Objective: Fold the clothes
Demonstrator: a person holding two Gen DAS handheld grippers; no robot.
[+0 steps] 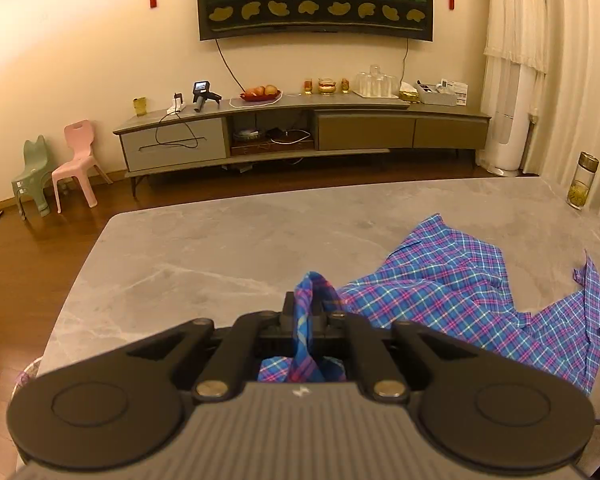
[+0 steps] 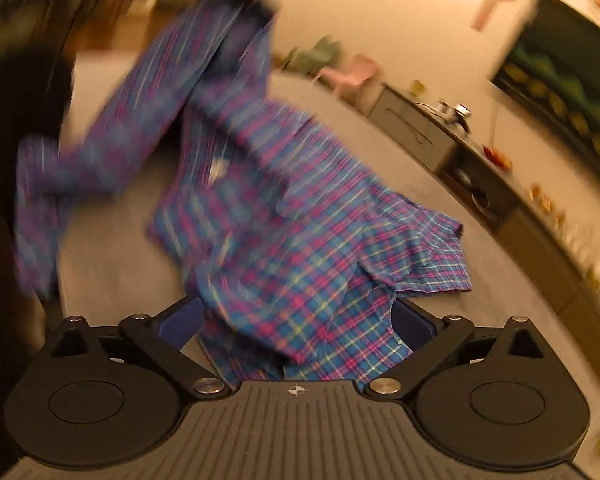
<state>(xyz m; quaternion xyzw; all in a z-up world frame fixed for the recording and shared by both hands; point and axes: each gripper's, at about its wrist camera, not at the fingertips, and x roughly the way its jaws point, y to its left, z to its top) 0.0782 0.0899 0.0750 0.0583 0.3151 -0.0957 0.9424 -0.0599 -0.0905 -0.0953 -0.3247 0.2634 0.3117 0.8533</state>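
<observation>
A blue and pink plaid shirt [image 1: 460, 280] lies crumpled on the grey marble table [image 1: 220, 248], to the right of my left gripper [image 1: 310, 304]. The left gripper is shut on a fold of the shirt's edge, which sticks up between its fingers. In the blurred right wrist view the same shirt [image 2: 300, 220] spreads over the table [image 2: 120, 260], one part lifted toward the upper left. My right gripper [image 2: 296, 320] is open with its blue-padded fingers [image 2: 184, 320] wide apart, and shirt fabric lies between them.
A glass jar [image 1: 582, 180] stands at the table's far right corner. Beyond the table are a TV stand [image 1: 300, 128] with fruit and glasses, a wall TV, two small plastic chairs [image 1: 76, 164] at the left, and curtains at the right.
</observation>
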